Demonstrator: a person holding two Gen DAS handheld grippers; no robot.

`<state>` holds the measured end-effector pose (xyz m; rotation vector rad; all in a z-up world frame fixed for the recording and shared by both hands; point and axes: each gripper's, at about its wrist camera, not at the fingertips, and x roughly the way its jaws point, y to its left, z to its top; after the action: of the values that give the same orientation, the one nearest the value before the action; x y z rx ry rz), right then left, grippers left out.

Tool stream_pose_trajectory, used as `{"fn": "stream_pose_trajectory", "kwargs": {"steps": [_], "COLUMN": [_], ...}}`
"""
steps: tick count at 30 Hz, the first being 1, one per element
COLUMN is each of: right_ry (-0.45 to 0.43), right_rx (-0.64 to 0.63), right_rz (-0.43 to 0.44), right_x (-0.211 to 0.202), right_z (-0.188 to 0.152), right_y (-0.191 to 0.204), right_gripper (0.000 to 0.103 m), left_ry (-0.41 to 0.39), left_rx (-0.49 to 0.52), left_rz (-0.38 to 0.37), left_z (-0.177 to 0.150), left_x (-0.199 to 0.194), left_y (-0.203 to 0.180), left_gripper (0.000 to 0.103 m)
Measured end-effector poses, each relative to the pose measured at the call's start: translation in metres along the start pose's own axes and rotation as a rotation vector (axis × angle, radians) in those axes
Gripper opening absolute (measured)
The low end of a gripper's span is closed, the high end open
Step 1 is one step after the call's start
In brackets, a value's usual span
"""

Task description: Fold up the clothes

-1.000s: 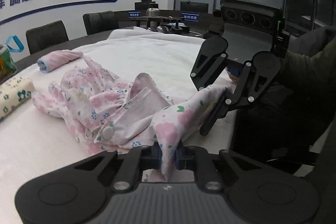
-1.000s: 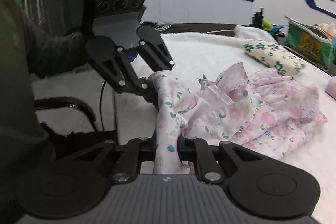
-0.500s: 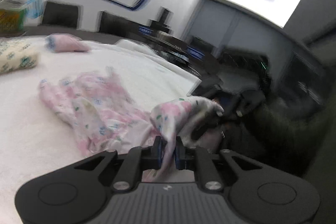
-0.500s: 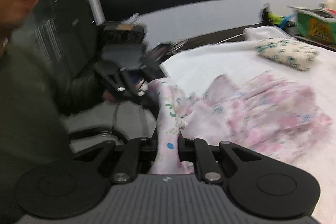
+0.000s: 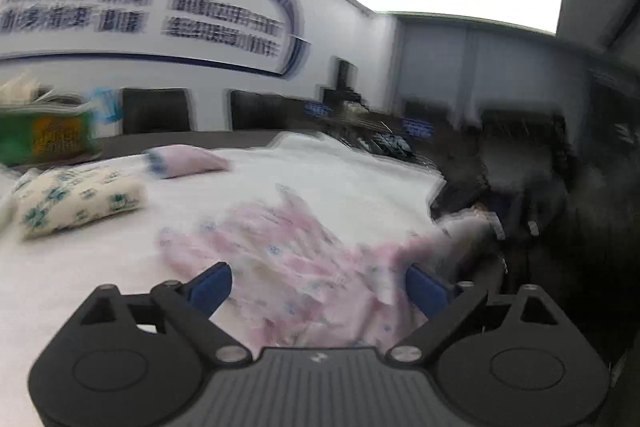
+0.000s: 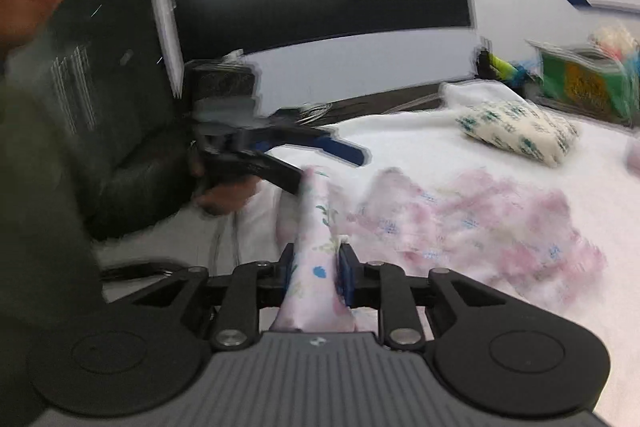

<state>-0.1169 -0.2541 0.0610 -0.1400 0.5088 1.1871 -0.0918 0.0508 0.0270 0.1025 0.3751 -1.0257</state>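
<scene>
A pink floral garment (image 5: 292,259) lies crumpled on the white-covered table (image 5: 80,267); both views are motion-blurred. My left gripper (image 5: 318,285) is open, its blue-padded jaws spread wide above the garment and holding nothing. It shows from the side in the right wrist view (image 6: 320,163), jaws apart. My right gripper (image 6: 314,267) is shut on an edge of the garment (image 6: 472,219), a strip of cloth rising between its pads. The right gripper shows as a dark blur at the table's right edge in the left wrist view (image 5: 504,219).
A folded cream floral cloth (image 5: 76,199) and a folded pink cloth (image 5: 184,163) lie at the back left. A green tissue box (image 5: 44,135) stands behind them. Dark chairs (image 5: 156,111) line the far side. The person's body (image 6: 48,167) is beside the table edge.
My left gripper has opened and let go of the garment, which has dropped back onto the table. My right gripper still holds its edge. Both cameras are swinging.
</scene>
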Motion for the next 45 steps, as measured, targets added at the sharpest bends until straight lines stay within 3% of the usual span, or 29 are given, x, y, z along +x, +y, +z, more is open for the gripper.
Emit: {"fn": "stream_pose_trajectory", "kwargs": {"steps": [4, 7, 9, 11, 12, 14, 16, 17, 18, 21, 25, 26, 28, 29, 30, 32, 33, 35, 37, 42, 45], "right_ry": [0.032, 0.030, 0.038, 0.038, 0.033, 0.016, -0.010, -0.026, -0.058, -0.158, -0.244, -0.251, -0.212, -0.208, -0.222, -0.247, -0.235, -0.211, -0.183, -0.129, -0.122], "right_rx": [-0.010, -0.026, -0.044, -0.038, -0.015, 0.020, 0.049, 0.061, 0.051, 0.037, 0.081, 0.099, 0.175, 0.236, 0.318, 0.476, 0.516, 0.593, 0.614, 0.623, 0.615], "right_rz": [0.018, 0.054, 0.076, 0.085, 0.085, 0.051, -0.024, -0.067, -0.106, -0.186, -0.222, -0.238, -0.305, -0.302, -0.299, -0.295, -0.316, -0.359, -0.407, -0.518, -0.565], "right_x": [0.003, 0.002, 0.002, 0.001, 0.001, 0.001, -0.001, -0.003, -0.010, -0.031, -0.045, -0.044, -0.032, -0.026, -0.020, -0.010, -0.005, 0.005, 0.012, 0.030, 0.034], "right_z": [0.002, 0.006, 0.008, 0.009, 0.009, 0.010, 0.012, 0.012, 0.010, 0.000, -0.026, -0.032, -0.035, -0.034, -0.034, -0.036, -0.037, -0.038, -0.039, -0.036, -0.032], "right_y": [0.007, 0.011, 0.016, 0.016, 0.012, 0.005, -0.001, -0.003, -0.001, 0.007, 0.014, 0.015, 0.011, 0.004, -0.004, -0.020, -0.025, -0.033, -0.032, -0.026, -0.020], "right_gripper": [0.017, 0.013, 0.011, 0.010, 0.010, 0.011, 0.023, 0.047, 0.066, 0.078, 0.079, 0.078, 0.055, 0.029, 0.011, 0.011, 0.011, 0.011, 0.011, 0.012, 0.013], "left_ry": [0.150, 0.207, 0.231, 0.255, 0.265, 0.273, 0.287, 0.286, 0.276, 0.256, 0.268, 0.275, 0.293, 0.303, 0.314, 0.327, 0.318, 0.267, 0.225, 0.112, 0.002], "left_rx": [0.107, 0.145, 0.192, 0.201, 0.189, 0.100, -0.049, -0.118, -0.167, -0.241, -0.277, -0.298, -0.383, -0.441, -0.510, -0.636, -0.659, -0.658, -0.653, -0.512, -0.397], "left_rz": [-0.147, -0.197, -0.232, -0.258, -0.259, -0.239, -0.258, -0.275, -0.286, -0.296, -0.327, -0.340, -0.360, -0.354, -0.338, -0.312, -0.314, -0.309, -0.272, -0.110, 0.049], "left_z": [-0.002, -0.005, -0.007, -0.010, -0.010, -0.008, -0.004, -0.003, -0.002, -0.001, -0.001, -0.002, -0.001, 0.001, 0.000, -0.004, -0.007, -0.010, -0.013, -0.002, 0.016], "left_x": [0.031, 0.042, 0.044, 0.048, 0.050, 0.053, 0.055, 0.055, 0.055, 0.054, 0.057, 0.060, 0.069, 0.073, 0.074, 0.071, 0.065, 0.046, 0.025, -0.031, -0.037], "left_y": [-0.016, -0.025, -0.033, -0.038, -0.038, -0.027, -0.006, 0.005, 0.013, 0.025, 0.030, 0.031, 0.037, 0.040, 0.046, 0.059, 0.060, 0.056, 0.047, 0.013, -0.009], "left_gripper": [0.094, 0.092, 0.086, 0.054, 0.050, 0.031, 0.022, 0.021, 0.021, 0.020, 0.018, 0.018, 0.018, 0.018, 0.020, 0.037, 0.039, 0.062, 0.078, 0.076, 0.076]}}
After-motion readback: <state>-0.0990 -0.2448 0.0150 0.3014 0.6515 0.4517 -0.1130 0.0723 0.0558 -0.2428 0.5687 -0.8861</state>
